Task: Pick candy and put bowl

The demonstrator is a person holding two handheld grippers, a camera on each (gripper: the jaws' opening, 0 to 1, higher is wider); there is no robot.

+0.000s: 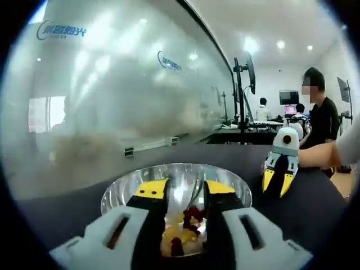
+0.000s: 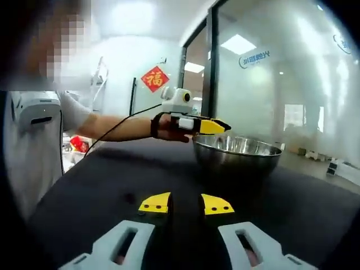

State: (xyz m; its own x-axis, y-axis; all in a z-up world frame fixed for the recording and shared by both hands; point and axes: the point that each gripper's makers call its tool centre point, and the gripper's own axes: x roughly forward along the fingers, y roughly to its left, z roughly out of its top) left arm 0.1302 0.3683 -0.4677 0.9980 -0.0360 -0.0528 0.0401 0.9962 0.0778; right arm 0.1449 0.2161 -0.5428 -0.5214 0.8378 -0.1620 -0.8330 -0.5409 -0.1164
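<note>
My left tool (image 1: pixel 185 197) over bowl (image 1: pixel 121 191), jaws apart, gripping nothing; candy (image 1: pixel 191 216) below. My right tool (image 2: pixel 186 203) open, empty, low over table (image 2: pixel 101 174). Retract straight up, clear of rim.

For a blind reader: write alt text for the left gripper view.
The left gripper hangs open over a steel bowl holding red and yellow candies. The right gripper hovers beside the bowl above a dark table, frosted glass wall behind.

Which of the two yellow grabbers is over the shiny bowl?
The left gripper is the one. Its jaws hang open over the metal bowl, above the candies. The right gripper is low over the dark table, short of the bowl.
</note>
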